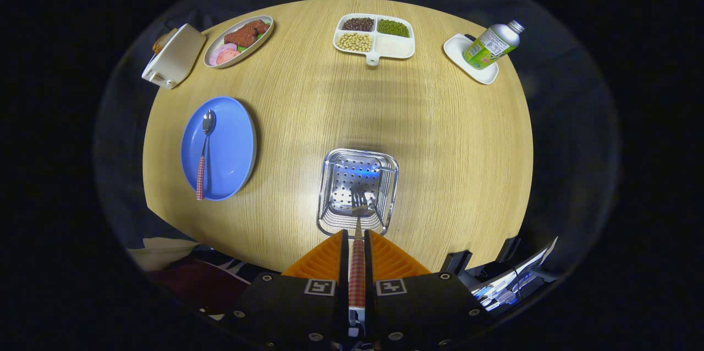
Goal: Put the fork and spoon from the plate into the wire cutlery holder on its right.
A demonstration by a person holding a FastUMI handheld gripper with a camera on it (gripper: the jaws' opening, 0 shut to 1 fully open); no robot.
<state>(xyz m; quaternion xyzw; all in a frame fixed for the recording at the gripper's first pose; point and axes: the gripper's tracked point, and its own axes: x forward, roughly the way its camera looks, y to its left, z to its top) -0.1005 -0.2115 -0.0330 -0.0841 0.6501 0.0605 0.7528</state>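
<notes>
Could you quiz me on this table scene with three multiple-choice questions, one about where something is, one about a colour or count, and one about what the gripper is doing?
1. Where is the spoon?
A. In the wire cutlery holder
B. On the blue plate
C. Beside the bottle

2. How many sections of the divided dish hold beans or grains?
A. One
B. Three
C. Four

3. What is the gripper doing?
A. Holding the fork
B. Open above the plate
C. Gripping the bottle

Answers:
1. B: the spoon lies lengthwise on the blue plate, left of the wire cutlery holder.
2. B: dark, green and pale fillings show; the fourth section looks empty.
3. A: both fingers press on the checked handle of the fork, its tines over the holder's opening.
</notes>
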